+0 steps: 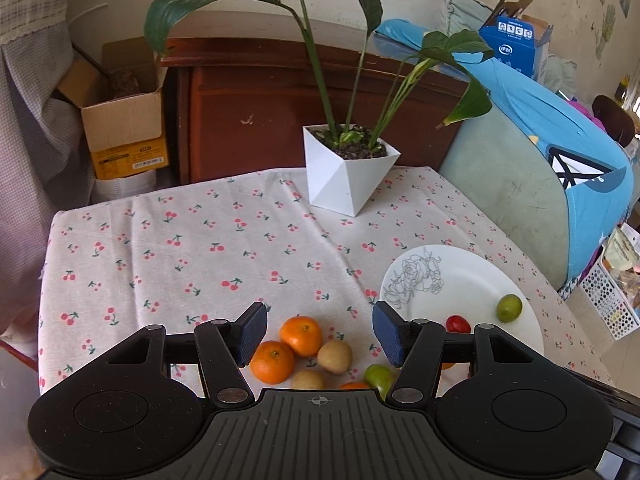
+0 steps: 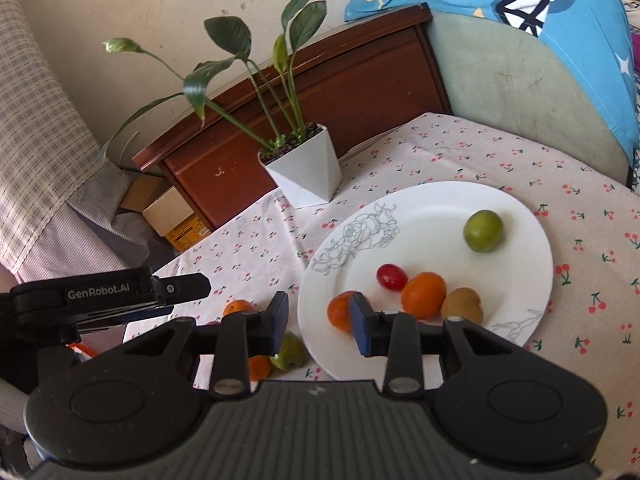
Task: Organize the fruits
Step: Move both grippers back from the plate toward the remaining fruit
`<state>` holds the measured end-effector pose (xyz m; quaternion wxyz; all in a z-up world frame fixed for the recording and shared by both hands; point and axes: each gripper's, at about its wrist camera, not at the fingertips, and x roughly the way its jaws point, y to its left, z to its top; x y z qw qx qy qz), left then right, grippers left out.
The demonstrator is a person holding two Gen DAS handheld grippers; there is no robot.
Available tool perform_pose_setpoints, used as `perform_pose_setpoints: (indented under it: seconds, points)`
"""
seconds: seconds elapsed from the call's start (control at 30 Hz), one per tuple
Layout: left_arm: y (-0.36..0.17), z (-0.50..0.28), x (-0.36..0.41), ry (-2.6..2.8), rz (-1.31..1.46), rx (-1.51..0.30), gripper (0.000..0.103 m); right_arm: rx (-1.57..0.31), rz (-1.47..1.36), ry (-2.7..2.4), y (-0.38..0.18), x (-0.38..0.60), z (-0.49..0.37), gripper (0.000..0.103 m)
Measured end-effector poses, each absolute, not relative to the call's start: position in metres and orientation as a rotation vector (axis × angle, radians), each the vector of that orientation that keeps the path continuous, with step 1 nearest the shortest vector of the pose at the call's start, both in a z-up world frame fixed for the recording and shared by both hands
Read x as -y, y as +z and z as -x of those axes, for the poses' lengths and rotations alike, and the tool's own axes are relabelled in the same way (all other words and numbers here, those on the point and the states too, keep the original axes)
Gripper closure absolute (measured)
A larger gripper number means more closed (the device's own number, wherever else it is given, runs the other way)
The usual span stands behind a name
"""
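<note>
- Left gripper [image 1: 316,330], bottom centre of the left wrist view: jaws standing wide apart, holding nothing, hanging over the loose fruit pile. Judged to be lining up the next pick.
- Between those jaws, on the cherry-print tablecloth [image 1: 192,248]: two oranges [image 1: 301,335] touching each other, two tan fruits [image 1: 335,357] just beside them, a green-red fruit [image 1: 380,376] by the right finger. These are waiting to be moved.
- Right gripper [image 2: 320,322], lower centre of the right wrist view: jaws parted, gripping nothing, straddling the near rim of the white plate [image 2: 520,216]. An orange fruit [image 2: 340,311] is lying on the plate just behind its right pad; likely just set there, though that is a guess.
- Plate, centre right of the right wrist view: serving as the collecting spot. A red cherry tomato [image 2: 392,277], another orange [image 2: 424,295] and a kiwi [image 2: 462,306] are sitting close together; a green plum [image 2: 483,231] is sitting apart, further up.
- Upper centre, far edge of the table: potted plant [image 2: 304,172], well clear of the work.
</note>
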<state>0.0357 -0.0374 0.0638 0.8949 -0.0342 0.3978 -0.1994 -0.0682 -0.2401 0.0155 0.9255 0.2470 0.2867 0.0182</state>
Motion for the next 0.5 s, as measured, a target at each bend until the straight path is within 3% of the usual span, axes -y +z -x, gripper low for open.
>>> perform_pose_setpoints:
  seconds: [0.5]
  points:
    - [0.043,-0.034,0.005,-0.335,0.070,-0.858,0.045,-0.686,-0.425,0.164,-0.006,0.189,0.062,0.068]
